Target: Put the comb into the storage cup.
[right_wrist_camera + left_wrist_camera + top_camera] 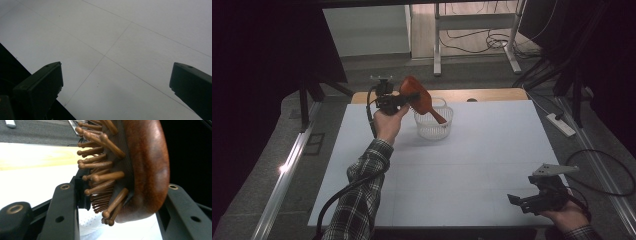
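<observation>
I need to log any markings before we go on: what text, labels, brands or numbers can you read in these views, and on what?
None: no readable text.
Brush, held over the basket: plain wood, no brand visible.
Basket: no label visible.
Table: faint lines, no writing.
Left tool and right tool: black jaws, no markings.
Power strip on the floor: too small to read.

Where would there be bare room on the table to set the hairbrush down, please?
The white table is bare across its middle and right, between the basket and the right tongs at the near right corner. The near left, beside the plaid sleeve, is free too. It is crowded only at the far left, where the left tongs hold the hairbrush over the basket.
</observation>
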`<action>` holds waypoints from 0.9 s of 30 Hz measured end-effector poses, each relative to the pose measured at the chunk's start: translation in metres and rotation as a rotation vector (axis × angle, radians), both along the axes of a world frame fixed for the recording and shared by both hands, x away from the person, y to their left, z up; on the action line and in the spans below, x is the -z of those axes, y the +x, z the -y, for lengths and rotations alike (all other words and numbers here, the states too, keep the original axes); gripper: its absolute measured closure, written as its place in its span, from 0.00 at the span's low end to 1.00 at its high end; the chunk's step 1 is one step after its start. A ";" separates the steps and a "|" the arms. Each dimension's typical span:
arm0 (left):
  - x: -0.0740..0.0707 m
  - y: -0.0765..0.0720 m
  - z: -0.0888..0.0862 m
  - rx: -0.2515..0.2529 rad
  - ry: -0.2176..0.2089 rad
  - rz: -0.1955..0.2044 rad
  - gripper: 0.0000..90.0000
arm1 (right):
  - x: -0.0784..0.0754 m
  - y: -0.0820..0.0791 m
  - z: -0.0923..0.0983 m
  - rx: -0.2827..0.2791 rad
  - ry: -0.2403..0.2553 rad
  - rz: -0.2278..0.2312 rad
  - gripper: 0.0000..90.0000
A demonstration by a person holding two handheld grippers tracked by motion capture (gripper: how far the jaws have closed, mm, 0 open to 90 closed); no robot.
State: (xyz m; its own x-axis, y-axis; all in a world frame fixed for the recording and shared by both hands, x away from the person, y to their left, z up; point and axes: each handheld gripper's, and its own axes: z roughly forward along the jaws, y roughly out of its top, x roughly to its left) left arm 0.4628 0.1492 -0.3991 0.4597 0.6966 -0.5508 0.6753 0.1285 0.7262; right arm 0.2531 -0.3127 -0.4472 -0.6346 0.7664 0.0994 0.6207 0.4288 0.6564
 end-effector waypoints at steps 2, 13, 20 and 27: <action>0.003 0.000 0.002 -0.003 0.002 0.000 0.59 | 0.000 0.000 0.000 -0.001 -0.002 -0.001 0.00; 0.019 0.000 0.007 -0.021 0.004 -0.017 0.59 | 0.000 0.000 -0.001 -0.004 -0.005 0.002 0.00; 0.025 0.001 0.011 -0.025 0.019 -0.026 0.59 | 0.000 0.000 -0.001 -0.008 -0.010 0.000 0.00; 0.034 0.002 0.014 -0.034 0.041 -0.040 0.58 | 0.000 0.000 -0.001 -0.008 -0.010 -0.001 0.00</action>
State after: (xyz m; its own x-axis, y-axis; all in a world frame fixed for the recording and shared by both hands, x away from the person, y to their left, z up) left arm 0.4652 0.1353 -0.4330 0.4139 0.7339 -0.5387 0.6996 0.1222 0.7040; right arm 0.2529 -0.3117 -0.4475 -0.6406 0.7623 0.0922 0.6176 0.4402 0.6517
